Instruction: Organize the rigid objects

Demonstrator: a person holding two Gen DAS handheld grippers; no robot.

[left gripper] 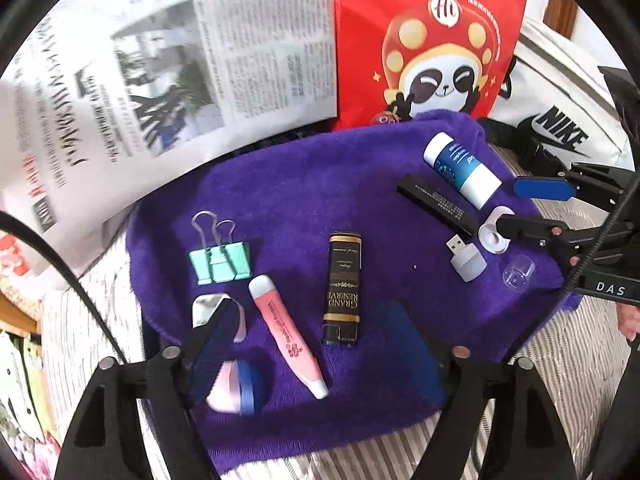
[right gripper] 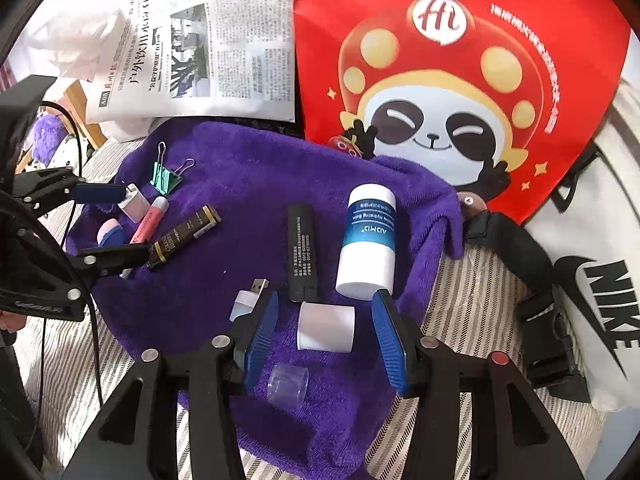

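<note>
Small items lie on a purple towel (left gripper: 300, 200). In the left wrist view: a green binder clip (left gripper: 220, 262), a pink tube (left gripper: 286, 336), a black-and-gold tube (left gripper: 343, 288), a pink-and-blue object (left gripper: 236, 390) and a white-and-silver object (left gripper: 208, 310). My left gripper (left gripper: 316, 356) is open above the pink tube. In the right wrist view my right gripper (right gripper: 324, 336) is open around a short white cylinder (right gripper: 326, 326). Near it lie a white-and-blue bottle (right gripper: 368, 240), a black stick (right gripper: 302, 252), a USB adapter (right gripper: 248, 300) and a clear cap (right gripper: 288, 386).
A newspaper (left gripper: 160, 80) and a red panda bag (left gripper: 432, 40) stand behind the towel. A white Nike bag (right gripper: 600, 280) with a black buckle strap (right gripper: 548, 332) lies at the right. Striped bedding (left gripper: 560, 360) surrounds the towel.
</note>
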